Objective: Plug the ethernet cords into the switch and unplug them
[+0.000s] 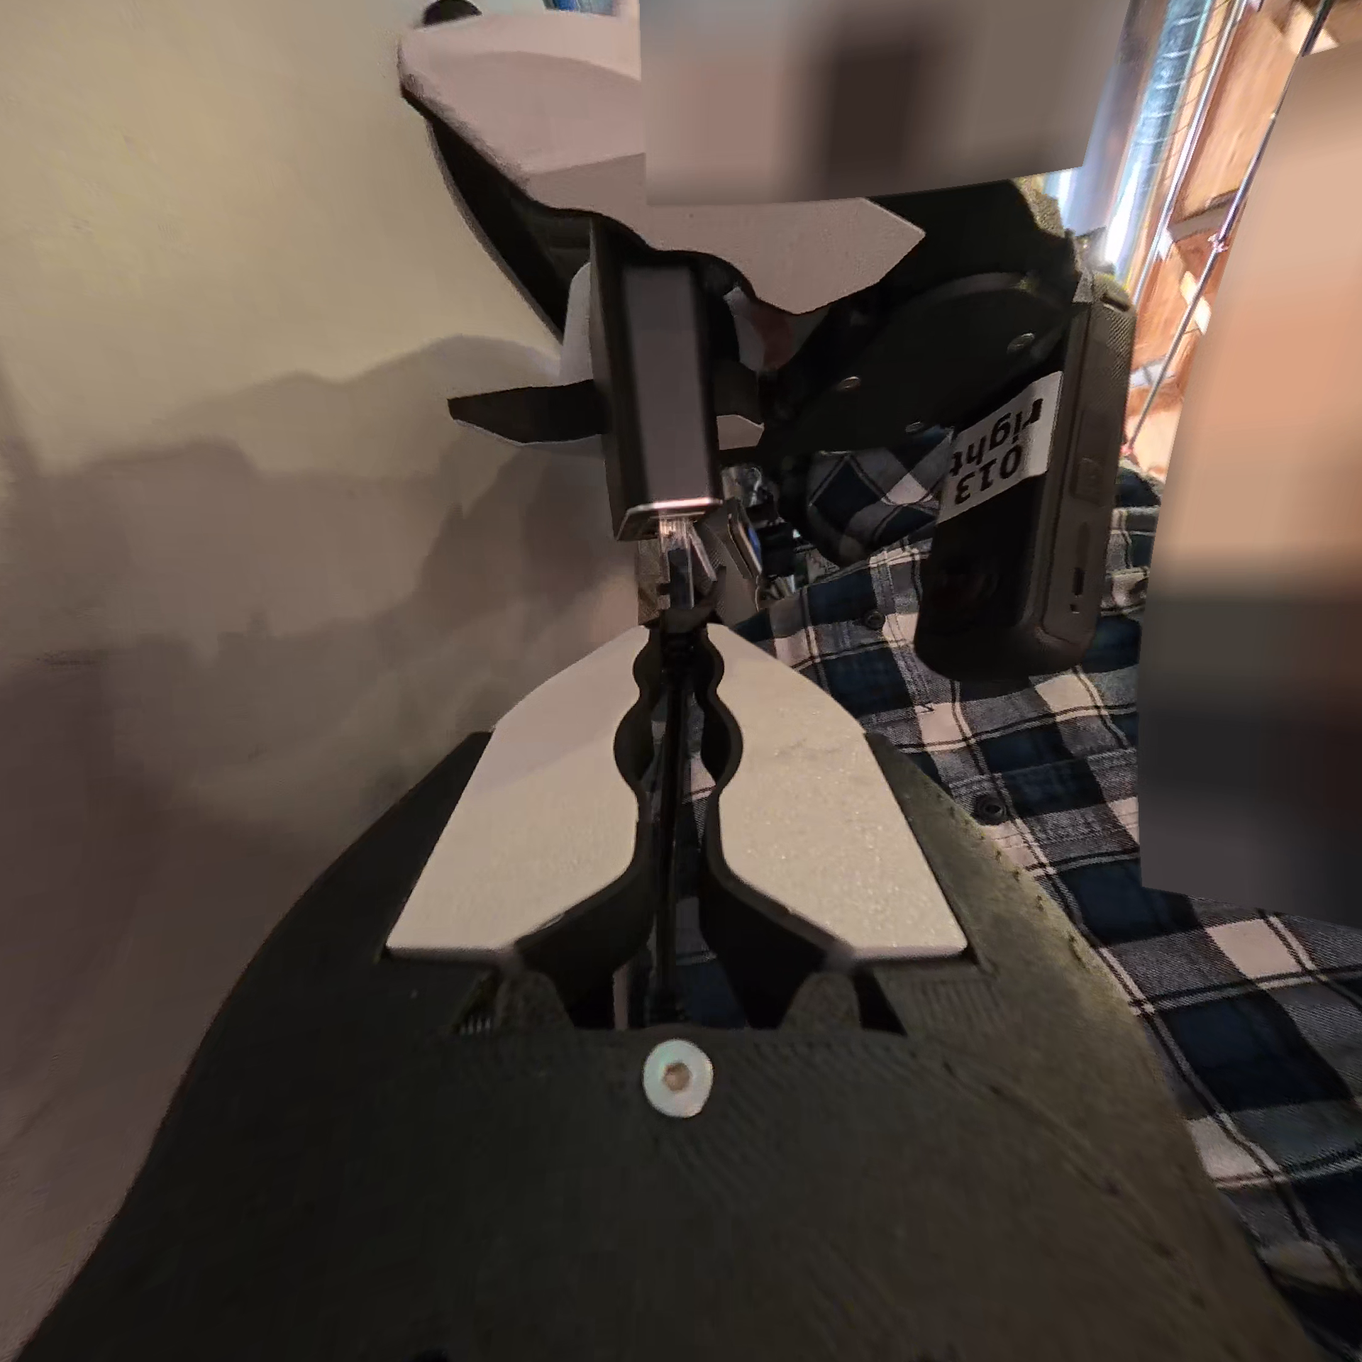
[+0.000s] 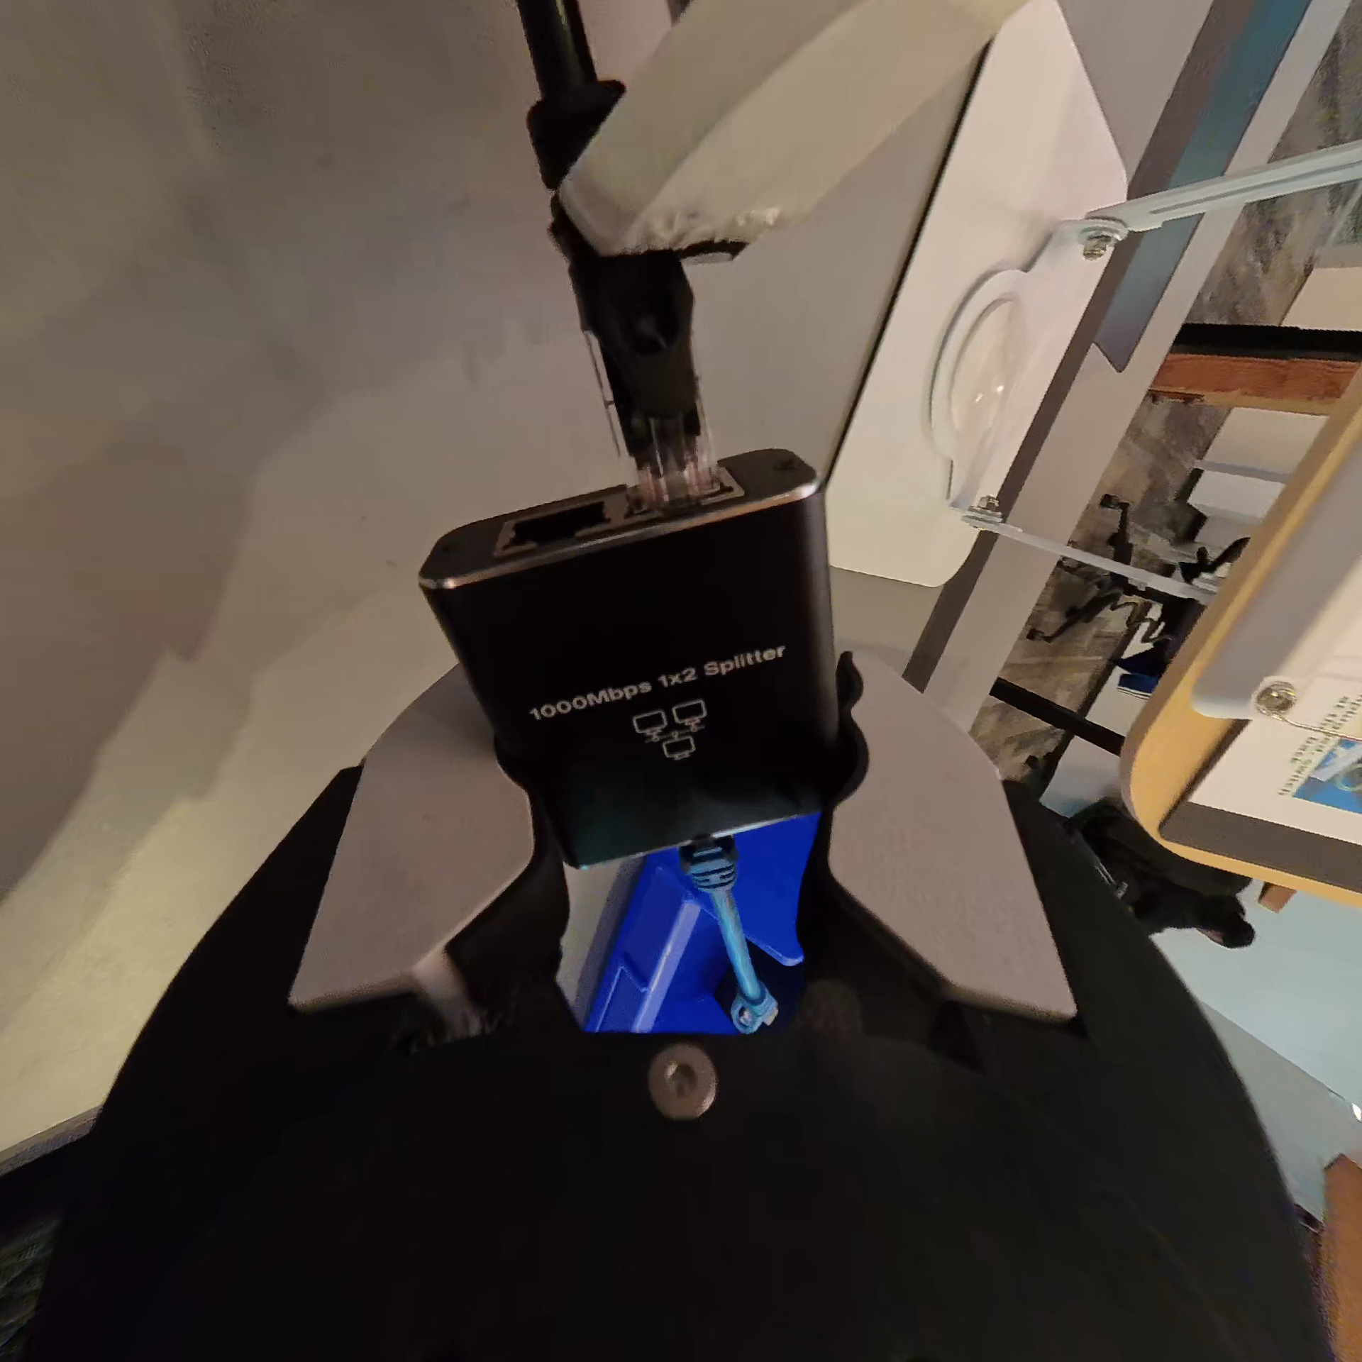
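A: Biggest first. Right gripper (image 2: pixel 667 744) is spread wide, both pads pressing the flanks of the black switch (image 2: pixel 634 641), held up in the air, port face turned away from it. Why?

B: My read: it braces the box so the other side can push a plug in or pull it out without the box sliding.

A: Left gripper (image 1: pixel 676 641)?

B: Nearly closed, pinching the black cord (image 2: pixel 560 44) just behind its clear plug (image 2: pixel 667 472). Gripping that close to the plug probably keeps the cord from buckling.

A: Plug seated?

B: Its tip is in the switch's right-hand port; how deep, can't tell. The port beside it (image 2: pixel 553 532) is empty.

A: Anything else on the switch?

B: Light-blue cord (image 2: pixel 730 929) is plugged into the near end, hanging down between the right fingers, loose plug at its other end.

A: Surroundings?

B: A person in a plaid shirt (image 1: pixel 1032 811) close behind. Blue bin (image 2: pixel 648 958) below the switch. Pale wall (image 2: pixel 221 295) left, white panel (image 2: pixel 995 295) and a wood-edged shelf (image 2: pixel 1150 774) right.

A: Obstructions?

B: Nothing blocks the port face. The left fingers hide the plug's latch, so whether it's latched is unclear.
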Demonstrator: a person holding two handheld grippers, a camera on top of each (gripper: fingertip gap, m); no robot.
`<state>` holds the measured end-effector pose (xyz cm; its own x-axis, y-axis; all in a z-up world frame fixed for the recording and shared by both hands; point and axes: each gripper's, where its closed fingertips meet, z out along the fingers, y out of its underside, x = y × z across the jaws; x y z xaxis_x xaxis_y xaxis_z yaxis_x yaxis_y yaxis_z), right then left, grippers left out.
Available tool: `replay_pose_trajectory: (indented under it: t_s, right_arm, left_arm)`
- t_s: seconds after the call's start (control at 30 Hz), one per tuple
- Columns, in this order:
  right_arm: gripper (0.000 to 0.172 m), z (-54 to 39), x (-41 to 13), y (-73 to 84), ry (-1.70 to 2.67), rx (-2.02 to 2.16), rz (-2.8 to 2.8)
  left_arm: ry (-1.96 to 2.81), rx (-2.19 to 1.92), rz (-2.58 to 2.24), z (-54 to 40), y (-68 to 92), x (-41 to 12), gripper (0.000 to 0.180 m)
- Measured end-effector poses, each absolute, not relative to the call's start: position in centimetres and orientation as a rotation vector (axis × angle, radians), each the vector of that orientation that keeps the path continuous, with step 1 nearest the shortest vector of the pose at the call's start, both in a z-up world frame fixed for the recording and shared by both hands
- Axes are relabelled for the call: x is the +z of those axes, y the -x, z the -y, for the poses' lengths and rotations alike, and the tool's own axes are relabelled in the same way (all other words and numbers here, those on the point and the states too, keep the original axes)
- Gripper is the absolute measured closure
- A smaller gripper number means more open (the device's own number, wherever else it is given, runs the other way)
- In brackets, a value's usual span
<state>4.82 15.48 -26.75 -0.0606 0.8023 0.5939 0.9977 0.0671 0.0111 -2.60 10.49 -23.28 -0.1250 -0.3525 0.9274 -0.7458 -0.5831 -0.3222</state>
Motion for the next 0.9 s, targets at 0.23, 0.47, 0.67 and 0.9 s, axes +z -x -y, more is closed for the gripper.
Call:
replay_pose_trajectory:
  t_s: [0.23, 0.47, 0.67, 0.9]
  right_arm:
    - [0.092, -15.1, -27.1, -4.7, 1.791, -0.616, 1.936]
    - [0.093, -14.2, -27.2, -3.8, 1.757, -0.550, 1.980]
    - [0.093, -13.5, -27.1, -3.4, 1.764, -0.484, 1.982]
    - [0.094, -12.4, -27.6, -2.9, 1.778, -0.424, 2.017]
  left_arm:
    - [-1.886, 1.721, 1.263, -10.1, 2.7, -23.7, 0.173]
    - [-1.885, 1.734, 1.309, -9.3, 2.9, -23.5, 0.173]
    - [-1.871, 1.740, 1.342, -8.9, 3.1, -23.2, 0.173]
    - [-1.869, 1.721, 1.391, -7.9, 3.3, -23.2, 0.174]
